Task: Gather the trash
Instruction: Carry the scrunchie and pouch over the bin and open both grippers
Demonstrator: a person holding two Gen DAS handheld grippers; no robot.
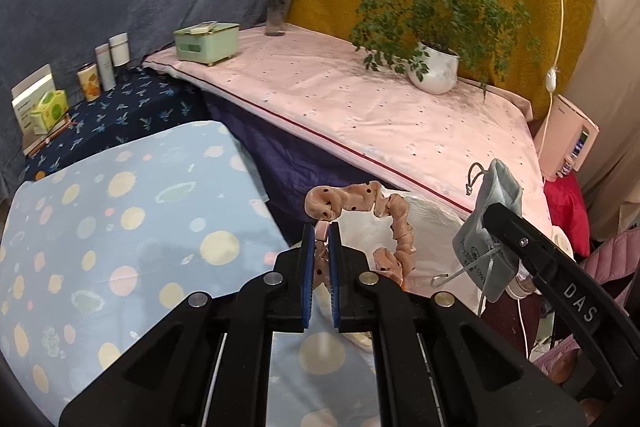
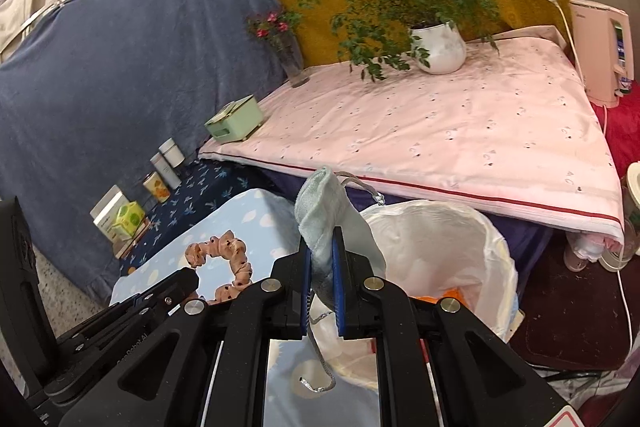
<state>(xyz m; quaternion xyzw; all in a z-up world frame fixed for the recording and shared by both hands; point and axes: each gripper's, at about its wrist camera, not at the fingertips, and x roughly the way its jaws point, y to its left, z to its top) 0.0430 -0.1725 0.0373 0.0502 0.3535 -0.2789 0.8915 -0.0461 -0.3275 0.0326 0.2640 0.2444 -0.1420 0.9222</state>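
Observation:
My left gripper (image 1: 323,233) is shut on a pink scrunchie with dark dots (image 1: 394,223), which hangs in a loop above the white-lined trash bin (image 1: 436,259). The scrunchie also shows in the right wrist view (image 2: 236,261). My right gripper (image 2: 321,241) is shut on a grey-blue drawstring pouch (image 2: 324,211), held upright at the near rim of the bin (image 2: 496,247). The pouch also shows in the left wrist view (image 1: 486,227), held by the right gripper at the right. Something orange lies inside the bin (image 2: 452,295).
A pink-covered low table (image 2: 440,131) holds a potted plant (image 2: 438,47), a flower vase (image 2: 294,63) and a green box (image 2: 236,119). A light blue dotted cloth surface (image 1: 120,227) is on the left. Cans and boxes (image 1: 92,79) stand along the blue backdrop. A white appliance (image 2: 604,51) is at right.

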